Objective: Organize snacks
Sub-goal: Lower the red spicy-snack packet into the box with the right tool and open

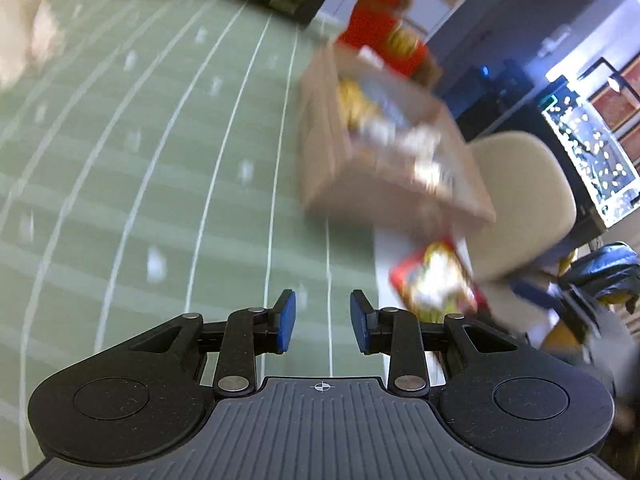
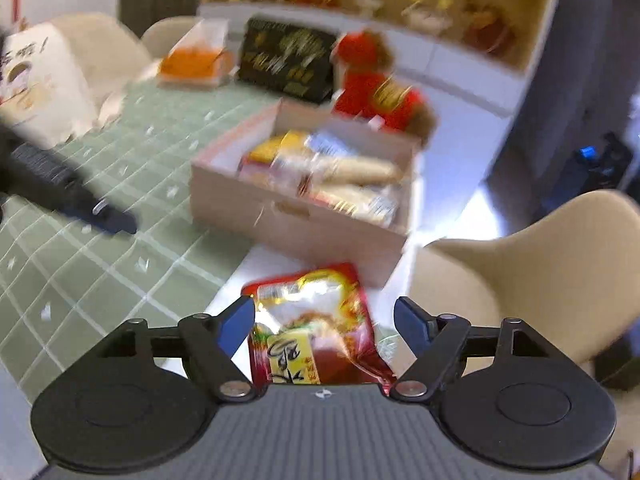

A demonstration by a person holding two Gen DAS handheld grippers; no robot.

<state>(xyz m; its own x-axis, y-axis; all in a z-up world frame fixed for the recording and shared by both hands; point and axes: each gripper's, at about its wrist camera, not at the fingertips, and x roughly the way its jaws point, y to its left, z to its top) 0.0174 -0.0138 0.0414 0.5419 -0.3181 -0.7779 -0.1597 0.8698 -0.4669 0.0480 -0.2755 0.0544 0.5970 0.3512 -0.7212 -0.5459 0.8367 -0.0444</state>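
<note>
A cardboard box (image 2: pixel 296 216) holding several snack packets stands on the green checked tablecloth near the table's right edge; it also shows in the left wrist view (image 1: pixel 332 160). A red and yellow snack packet (image 2: pixel 312 320) lies on the white table strip in front of the box, between the open fingers of my right gripper (image 2: pixel 324 316); I cannot tell if they touch it. It shows in the left wrist view (image 1: pixel 436 280) too. My left gripper (image 1: pixel 323 322) is open and empty over the tablecloth, left of the packet. Both views are blurred.
A red plush toy (image 2: pixel 372 80) sits behind the box. A black gift box (image 2: pixel 288 56) and an orange packet (image 2: pixel 196 60) lie at the back, a white carton (image 2: pixel 40 80) at the left. A beige chair (image 2: pixel 532 280) stands right of the table.
</note>
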